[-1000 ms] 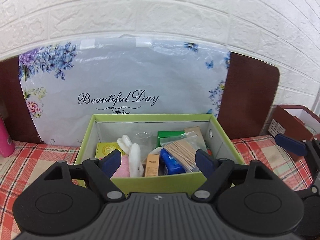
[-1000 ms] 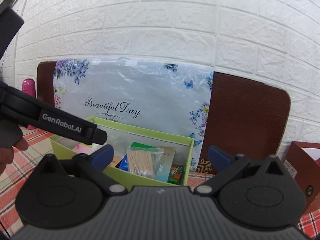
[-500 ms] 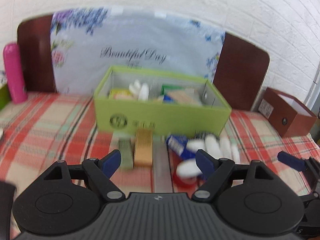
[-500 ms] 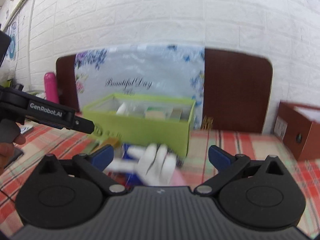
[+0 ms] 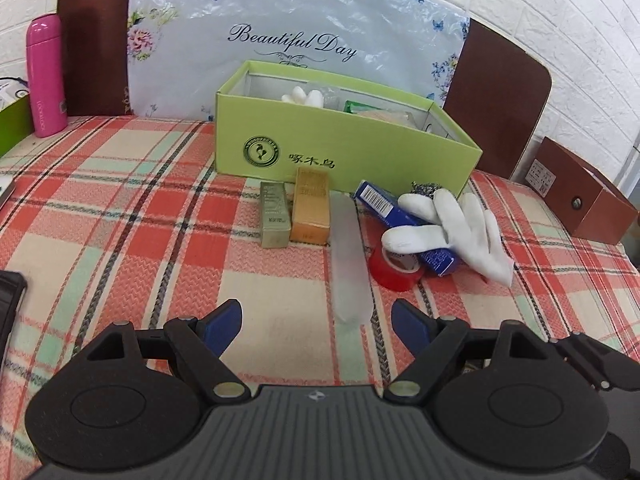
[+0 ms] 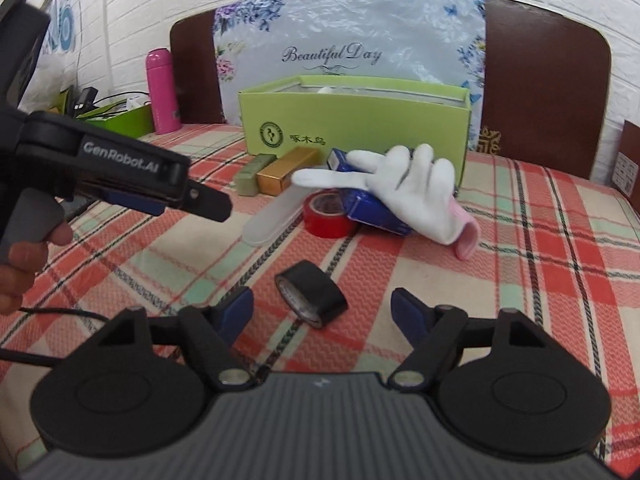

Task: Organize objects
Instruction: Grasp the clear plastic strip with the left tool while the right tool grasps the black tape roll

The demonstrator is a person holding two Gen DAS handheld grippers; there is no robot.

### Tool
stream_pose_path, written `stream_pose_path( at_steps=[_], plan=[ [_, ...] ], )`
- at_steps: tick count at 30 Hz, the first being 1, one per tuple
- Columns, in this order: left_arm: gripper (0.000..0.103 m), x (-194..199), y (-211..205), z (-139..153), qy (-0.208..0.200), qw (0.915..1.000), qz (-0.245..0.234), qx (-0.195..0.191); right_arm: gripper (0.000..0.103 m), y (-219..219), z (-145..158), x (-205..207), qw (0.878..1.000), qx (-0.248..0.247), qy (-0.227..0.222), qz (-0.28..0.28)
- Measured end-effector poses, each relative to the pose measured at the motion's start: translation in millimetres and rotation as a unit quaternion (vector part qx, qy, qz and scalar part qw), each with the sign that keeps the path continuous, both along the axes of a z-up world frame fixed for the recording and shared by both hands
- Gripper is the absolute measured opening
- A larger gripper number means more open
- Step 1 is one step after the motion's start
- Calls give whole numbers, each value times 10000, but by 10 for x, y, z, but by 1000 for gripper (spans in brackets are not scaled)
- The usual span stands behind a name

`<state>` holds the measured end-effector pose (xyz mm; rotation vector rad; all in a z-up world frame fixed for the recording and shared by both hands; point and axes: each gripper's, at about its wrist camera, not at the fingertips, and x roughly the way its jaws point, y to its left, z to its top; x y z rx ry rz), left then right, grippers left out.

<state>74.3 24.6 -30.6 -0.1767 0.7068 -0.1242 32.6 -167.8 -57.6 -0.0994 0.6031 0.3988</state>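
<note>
A green box (image 5: 344, 152) (image 6: 356, 120) with several items inside stands at the back of the plaid tablecloth. In front of it lie an olive box (image 5: 275, 216), a gold box (image 5: 311, 206) (image 6: 286, 170), a frosted clear case (image 5: 349, 256) (image 6: 274, 216), a red tape roll (image 5: 396, 270) (image 6: 328, 216), a blue box (image 5: 404, 220) and a white glove (image 5: 460, 224) (image 6: 404, 188). A black tape roll (image 6: 310, 294) lies just ahead of my right gripper (image 6: 322, 312), which is open and empty. My left gripper (image 5: 316, 324) is open and empty, low over the cloth near the case's end.
A pink bottle (image 5: 46, 76) (image 6: 162, 92) stands at the back left beside a green tray (image 6: 120, 120). A brown box (image 5: 580, 196) sits at the right. A floral bag (image 5: 296, 36) leans on a brown headboard (image 6: 540, 80). The left gripper's body (image 6: 120, 172) crosses the right view.
Both grippers have pulled back and down from over the green box. The loose items in front of it and the black tape roll have come into view.
</note>
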Motion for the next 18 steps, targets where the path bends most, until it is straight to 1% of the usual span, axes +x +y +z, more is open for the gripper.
stream_pose_path(
  at_steps=[1,2,3,5,6,8,10,11,12,13,16,18],
  plan=[
    [85,40,-14,-7,-4,10000,-33,-15,71,18,-4,19,10000,-14,-3,20],
    [85,90,-33,-19,7,10000,-66,-28,62,30,-8,31,10000,-17,18,44],
    [85,140,-59,-33,17,9999,-114,-40,43,34,-11,47,9999,-6,76,83],
    [81,250,-125,-64,41,9997,-254,-36,22,-1,-12,72,9995,109,268,98],
    [76,302,-157,-83,56,9995,-316,-19,22,-48,-14,85,9986,278,440,41],
    [70,407,-225,-127,134,9990,-433,16,22,-181,-7,96,9940,760,780,-67],
    [57,492,-262,-188,238,9983,-537,37,22,-345,-11,120,9842,1332,1144,-225],
    [42,525,-273,-223,321,9979,-565,60,22,-420,-18,137,9789,1549,1289,-347],
    [31,520,-279,-237,269,9981,-526,156,22,-484,-25,150,9752,1676,1362,-490],
    [28,501,-277,-235,240,9980,-532,256,22,-528,-29,160,9734,1723,1377,-621],
    [28,370,-207,-203,332,9967,-714,209,23,-576,-14,170,9748,1584,1207,-1007],
    [28,206,-166,-202,364,9957,-801,286,32,-551,-7,174,9793,1345,1049,-1093]
  ],
)
